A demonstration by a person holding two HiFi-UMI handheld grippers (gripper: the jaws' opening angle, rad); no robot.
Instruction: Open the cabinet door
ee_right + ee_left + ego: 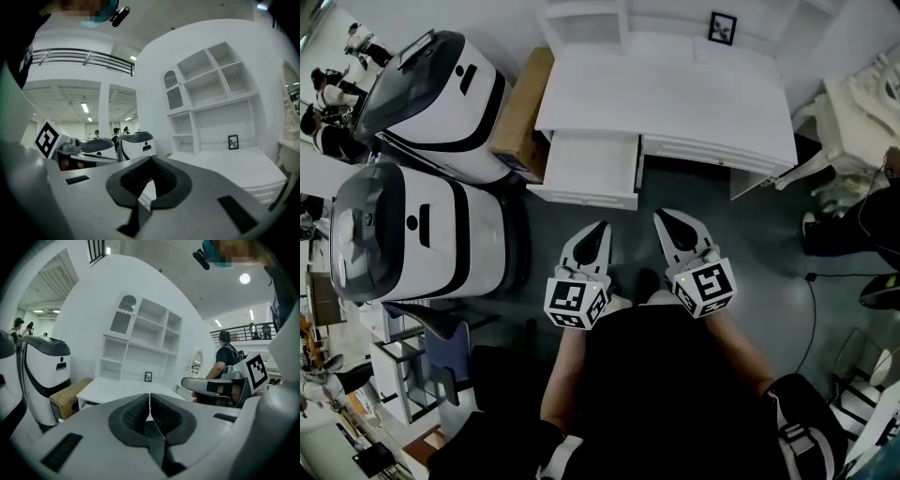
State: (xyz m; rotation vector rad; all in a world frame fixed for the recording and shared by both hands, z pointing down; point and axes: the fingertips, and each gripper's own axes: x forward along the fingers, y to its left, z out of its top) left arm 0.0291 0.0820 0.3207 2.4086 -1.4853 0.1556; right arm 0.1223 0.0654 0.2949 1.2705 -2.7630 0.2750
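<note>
**Approach step: cabinet door not yet reached**

The reach toward the cabinet door (123, 315) is judged to be in hand. The door is set at the upper left of the shelf unit (152, 341) on the white desk (675, 94), shut, facing the person, its long axis upright. The left gripper (598, 228) and right gripper (664, 217) are held well apart from it, each with jaws pressed together on nothing. Next, 1 gripper would have to be raised, opened and brought to the door's edge. No handle can be made out.
</note>
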